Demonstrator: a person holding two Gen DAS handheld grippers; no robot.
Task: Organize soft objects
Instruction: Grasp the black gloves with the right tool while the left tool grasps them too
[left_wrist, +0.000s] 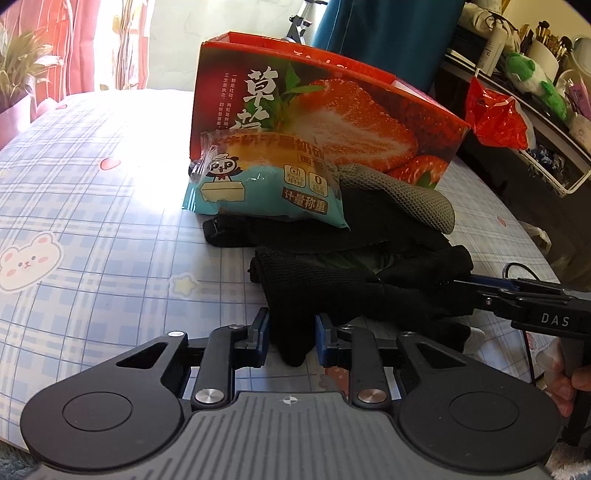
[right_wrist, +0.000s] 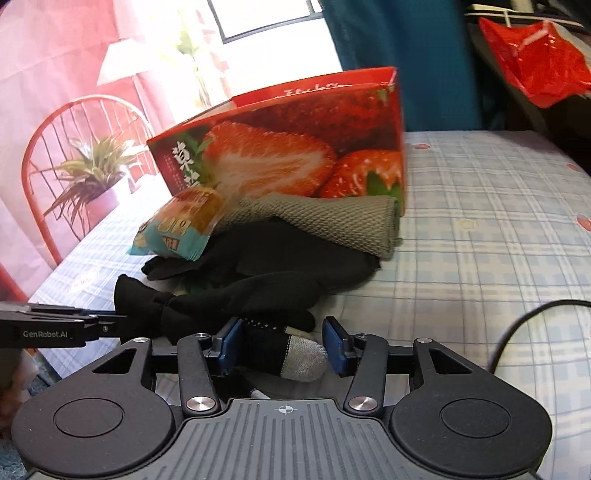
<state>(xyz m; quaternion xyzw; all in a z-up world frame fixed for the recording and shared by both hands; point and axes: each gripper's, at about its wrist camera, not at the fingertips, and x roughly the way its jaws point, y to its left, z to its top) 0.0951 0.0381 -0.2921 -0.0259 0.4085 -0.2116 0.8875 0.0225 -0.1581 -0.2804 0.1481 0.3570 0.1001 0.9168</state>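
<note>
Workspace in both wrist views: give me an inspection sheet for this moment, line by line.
Surface: table under a blue plaid tablecloth with bear and star prints.
Job's things: black gloves heaped at the near edge; a grey knit cloth on the pile behind them; one glove's grey fingertip pokes forward.
Clutter: strawberry box standing behind the pile; bread packet leaning on it.
Grippers: left gripper open around a black glove finger; right gripper open around the grey-tipped finger.
Cables: black cable on the cloth at right.
Surroundings: red plastic bag, potted plant, red chair, shelf of jars and brushes.
</note>
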